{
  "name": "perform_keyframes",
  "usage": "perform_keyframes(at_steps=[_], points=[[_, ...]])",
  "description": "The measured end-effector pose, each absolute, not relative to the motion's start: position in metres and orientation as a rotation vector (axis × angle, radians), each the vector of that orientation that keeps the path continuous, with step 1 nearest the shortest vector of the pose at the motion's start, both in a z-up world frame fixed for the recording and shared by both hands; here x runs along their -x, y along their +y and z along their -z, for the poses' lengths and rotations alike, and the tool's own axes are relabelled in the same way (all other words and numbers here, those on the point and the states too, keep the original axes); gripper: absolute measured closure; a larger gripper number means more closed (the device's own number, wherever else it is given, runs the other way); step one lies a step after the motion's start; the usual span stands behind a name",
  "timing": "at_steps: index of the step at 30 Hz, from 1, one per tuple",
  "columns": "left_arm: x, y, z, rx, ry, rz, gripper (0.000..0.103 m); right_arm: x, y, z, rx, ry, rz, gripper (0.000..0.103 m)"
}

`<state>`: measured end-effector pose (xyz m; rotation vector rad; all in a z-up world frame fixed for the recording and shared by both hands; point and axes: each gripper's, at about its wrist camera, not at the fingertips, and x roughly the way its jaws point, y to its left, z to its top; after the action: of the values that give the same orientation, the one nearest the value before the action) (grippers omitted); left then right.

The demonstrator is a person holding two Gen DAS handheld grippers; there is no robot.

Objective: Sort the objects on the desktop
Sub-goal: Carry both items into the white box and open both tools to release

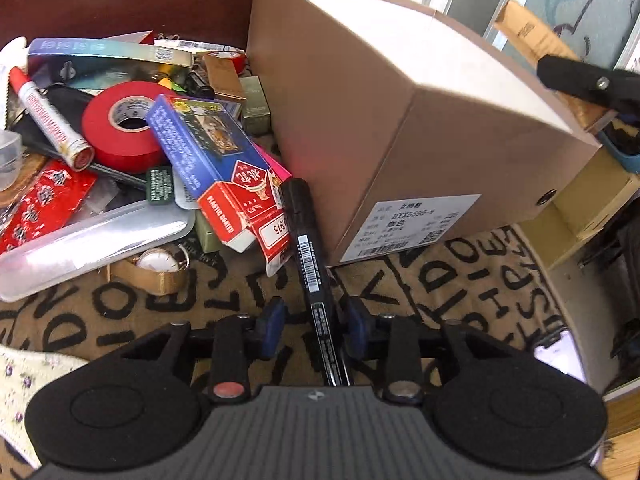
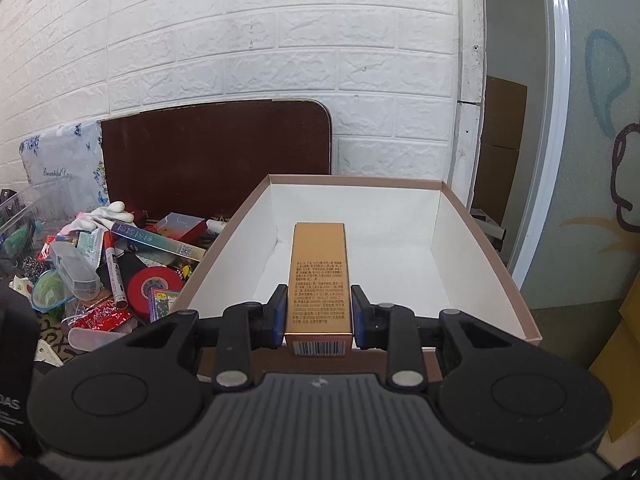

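Observation:
My left gripper is shut on a black marker pen, held low over the lettered mat beside the brown cardboard box. My right gripper is shut on a slim gold carton and holds it over the open box, whose white inside shows nothing else in it. In the left wrist view the right gripper's finger and the gold carton show above the box's far corner.
A pile lies left of the box: red tape roll, blue and red card pack, red-capped marker, clear plastic case, gold watch. A dark board leans on the white brick wall. A phone lies at right.

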<state>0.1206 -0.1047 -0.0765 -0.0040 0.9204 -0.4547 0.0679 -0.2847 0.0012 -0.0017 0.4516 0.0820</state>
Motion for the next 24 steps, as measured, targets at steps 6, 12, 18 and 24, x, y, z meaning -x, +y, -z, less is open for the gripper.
perform_keyframes(at_steps=[6, 12, 18, 24], points=[[-0.109, -0.098, 0.063, -0.04, 0.885, 0.472, 0.087, -0.064, -0.28, -0.004, 0.011, 0.443, -0.099, 0.073], [-0.084, -0.073, 0.0, -0.001, 0.742, 0.495, 0.089, -0.065, -0.279, -0.008, 0.014, 0.432, -0.114, 0.073], [-0.098, -0.07, -0.074, 0.058, 0.586, 0.523, 0.09, -0.081, -0.282, -0.026, 0.004, 0.419, -0.14, 0.073], [-0.144, -0.107, -0.109, 0.061, 0.567, 0.556, 0.09, -0.118, -0.29, -0.037, 0.012, 0.48, -0.128, 0.073]])
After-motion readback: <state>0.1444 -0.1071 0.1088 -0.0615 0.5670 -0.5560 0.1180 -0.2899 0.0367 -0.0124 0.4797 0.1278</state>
